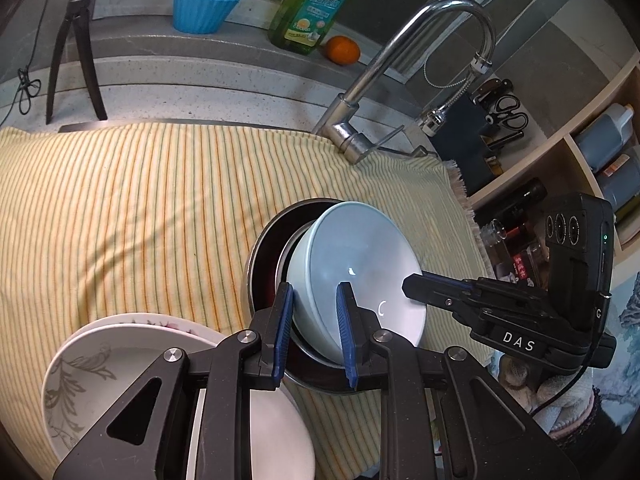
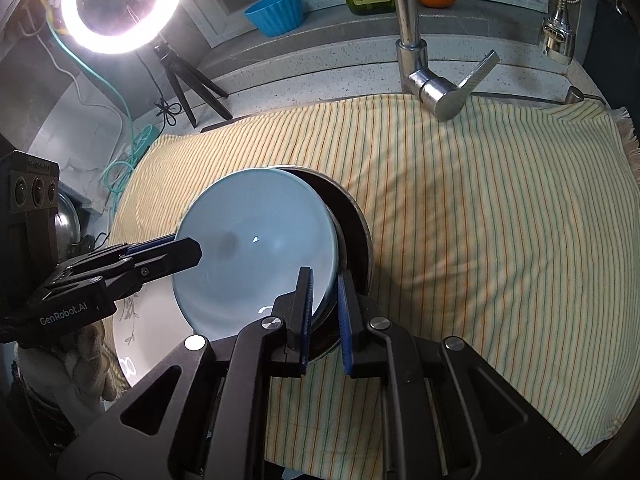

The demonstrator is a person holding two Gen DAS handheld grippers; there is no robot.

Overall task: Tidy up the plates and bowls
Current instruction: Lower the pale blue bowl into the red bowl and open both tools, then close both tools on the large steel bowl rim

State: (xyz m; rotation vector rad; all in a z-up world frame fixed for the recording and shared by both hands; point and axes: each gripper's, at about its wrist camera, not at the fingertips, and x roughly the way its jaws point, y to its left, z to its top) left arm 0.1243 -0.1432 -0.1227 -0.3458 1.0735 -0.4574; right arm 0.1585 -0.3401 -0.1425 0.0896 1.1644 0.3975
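step: nesting pale blue bowl (image 1: 356, 276) into steel bowl (image 1: 260, 256) | left gripper (image 1: 314, 320), right gripper (image 2: 324, 312): both clamped on opposite rims | next: lower level, release

"DAS" in white on the black body of my right gripper (image 1: 414, 284), lower right of the left wrist view, with a lone "G" just above it on the same housing; "GenRobot.AI" in white on my left gripper (image 2: 192, 248), lower left of the right wrist view; green bottle (image 1: 314, 4) at top centre carries a daisy label with small print too small to read; red labels on shelf bottles (image 1: 516, 268) at right are illegible.
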